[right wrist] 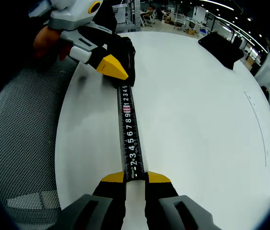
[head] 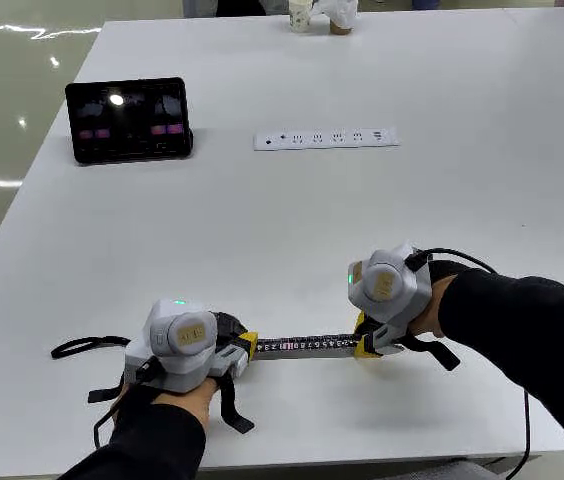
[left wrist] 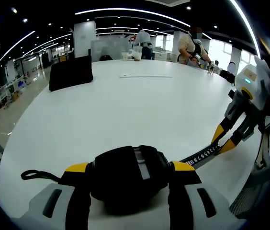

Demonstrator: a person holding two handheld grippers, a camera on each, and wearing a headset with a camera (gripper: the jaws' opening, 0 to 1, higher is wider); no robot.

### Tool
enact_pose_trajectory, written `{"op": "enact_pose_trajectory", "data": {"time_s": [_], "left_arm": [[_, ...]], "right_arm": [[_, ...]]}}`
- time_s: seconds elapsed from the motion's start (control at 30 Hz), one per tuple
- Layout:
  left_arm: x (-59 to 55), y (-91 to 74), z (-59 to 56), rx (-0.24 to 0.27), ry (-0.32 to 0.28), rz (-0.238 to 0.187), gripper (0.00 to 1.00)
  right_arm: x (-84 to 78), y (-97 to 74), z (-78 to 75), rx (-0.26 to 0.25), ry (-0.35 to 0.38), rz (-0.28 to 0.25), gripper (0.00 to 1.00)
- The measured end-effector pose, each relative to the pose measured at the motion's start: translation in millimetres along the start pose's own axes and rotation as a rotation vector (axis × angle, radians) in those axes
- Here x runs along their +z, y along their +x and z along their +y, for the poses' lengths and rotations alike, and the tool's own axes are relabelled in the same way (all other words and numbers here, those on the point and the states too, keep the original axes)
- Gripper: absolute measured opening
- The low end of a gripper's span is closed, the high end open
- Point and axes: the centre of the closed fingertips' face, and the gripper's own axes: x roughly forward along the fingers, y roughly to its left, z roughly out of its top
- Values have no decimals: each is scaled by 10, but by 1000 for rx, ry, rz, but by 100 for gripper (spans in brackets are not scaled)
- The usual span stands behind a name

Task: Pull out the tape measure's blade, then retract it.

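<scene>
Matt white counter point(head: 362, 200), plastic tools, glossy screen.
The counter is smooth and matt. The tape measure case point(left wrist: 128, 175) looks like matt black rubbery plastic, and its blade point(right wrist: 129, 134) is a dark satin strip with printed numerals. The left gripper point(head: 245, 345) and right gripper point(head: 365, 345) have smooth pale grey plastic shells and yellow jaws. Far left, the tablet point(head: 128, 118) screen and polished floor point(head: 2, 100) are glossy.

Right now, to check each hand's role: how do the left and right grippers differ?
The left gripper clamps the black tape measure case; the right gripper pinches the end of the dark numbered blade. The left gripper's jaws stand wide, the right gripper's nearly together. Both have yellow tips.
</scene>
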Motion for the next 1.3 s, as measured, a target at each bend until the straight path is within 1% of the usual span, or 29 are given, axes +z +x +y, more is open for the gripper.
{"op": "enact_pose_trajectory", "data": {"time_s": [0.17, 0.5, 0.57, 0.73, 0.9, 1.13, 1.3], "left_arm": [[1, 3, 1, 1, 2, -4, 60], [-3, -1, -1, 1, 1, 6, 60], [-2, -2, -1, 2, 2, 2, 60], [0, -4, 0, 1, 1, 5, 60], [-3, -7, -1, 1, 1, 9, 60], [-2, -8, 2, 1, 2, 6, 60], [-1, -10, 0, 1, 1, 7, 60]], "right_arm": [[28, 10, 14, 10, -6, -8, 11], [75, 29, 17, 6, 1, -12, 11], [85, 32, 14, 6, 1, -15, 11], [120, 51, 15, 10, 7, -34, 11], [164, 67, 20, 19, -2, -32, 11], [190, 75, 24, 17, 3, -39, 11], [203, 82, 34, 10, -14, -27, 11]]}}
